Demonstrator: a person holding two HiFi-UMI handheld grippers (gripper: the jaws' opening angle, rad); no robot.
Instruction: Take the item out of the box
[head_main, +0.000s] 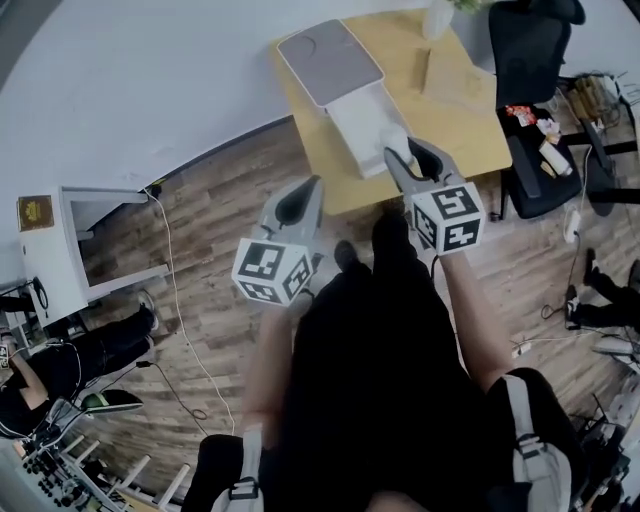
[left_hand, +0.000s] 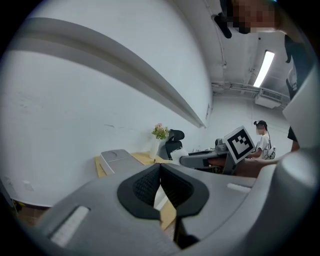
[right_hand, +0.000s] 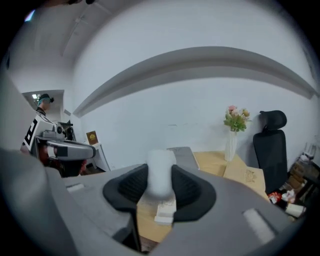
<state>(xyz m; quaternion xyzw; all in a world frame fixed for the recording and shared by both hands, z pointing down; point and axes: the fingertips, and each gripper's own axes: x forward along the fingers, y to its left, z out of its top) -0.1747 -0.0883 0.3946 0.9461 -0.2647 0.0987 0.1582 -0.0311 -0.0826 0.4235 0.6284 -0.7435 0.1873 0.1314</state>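
The left gripper (head_main: 310, 188) and right gripper (head_main: 402, 155) are light grey with black ribbed pads (right_hand: 132, 186). Each carries a white cube (head_main: 272, 270) with black square markers. The person wears black clothes (head_main: 380, 380) and grey straps (head_main: 525, 440).

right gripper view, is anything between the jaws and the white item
Nothing visible does. The white item sits directly between the right gripper's jaws, a pad against each side, with the open box beyond it on the table.

The right gripper (right_hand: 160, 176) holds a blurred white item (right_hand: 161, 167) — fingers (right_hand: 134, 186) against both sides.
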